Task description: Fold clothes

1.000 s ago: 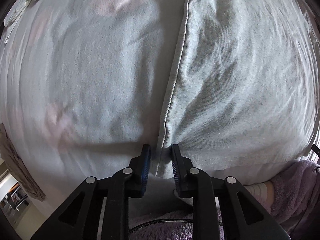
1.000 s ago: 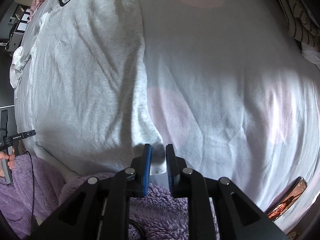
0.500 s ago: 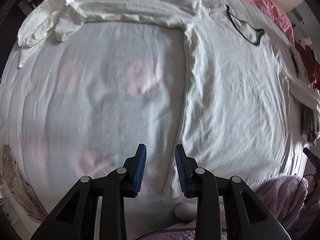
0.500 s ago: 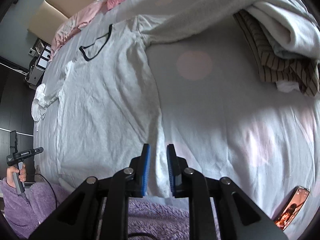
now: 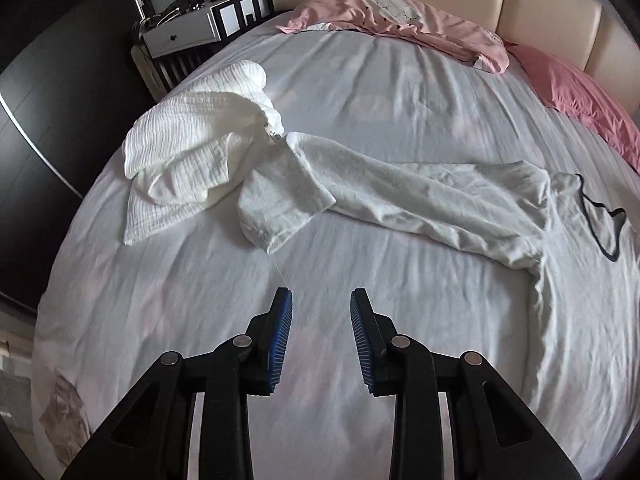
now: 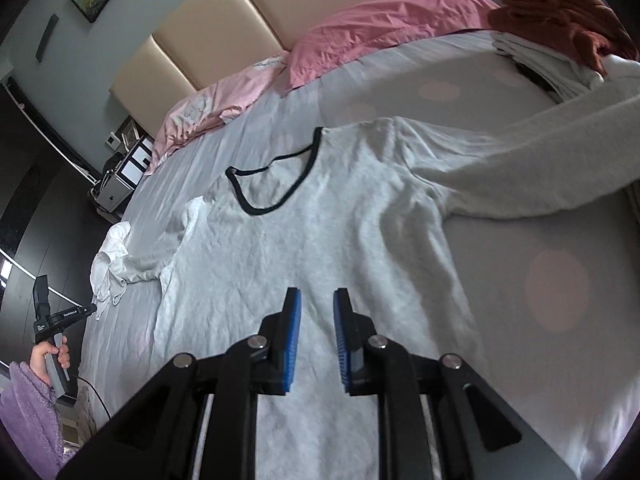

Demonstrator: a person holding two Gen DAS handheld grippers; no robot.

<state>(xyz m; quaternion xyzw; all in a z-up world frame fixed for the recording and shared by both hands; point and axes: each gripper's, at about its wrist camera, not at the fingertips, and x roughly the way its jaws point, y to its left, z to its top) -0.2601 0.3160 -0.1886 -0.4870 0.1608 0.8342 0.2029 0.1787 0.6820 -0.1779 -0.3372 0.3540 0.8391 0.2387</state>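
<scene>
A white long-sleeved top (image 6: 320,232) with a black neckline (image 6: 276,176) lies spread flat on the bed. One sleeve (image 6: 532,176) stretches to the right. The other sleeve (image 5: 400,196) shows in the left wrist view, its cuff folded back beside a crumpled white cloth (image 5: 196,152). My right gripper (image 6: 317,320) is open and empty above the top's lower body. My left gripper (image 5: 320,328) is open and empty above bare sheet, short of the sleeve. It also shows in the right wrist view (image 6: 50,324), held in a hand at the left.
The white bed sheet (image 5: 200,320) covers the bed. Pink pillows (image 6: 380,28) and a pink garment (image 5: 392,16) lie by the beige headboard. A pile of folded clothes with a rust-red item (image 6: 560,12) sits at the far right. A nightstand (image 5: 192,28) stands beside the bed.
Both grippers let go of the top's bottom hem, opened, and lifted up and back. The view widened from the hem to the whole bed.
</scene>
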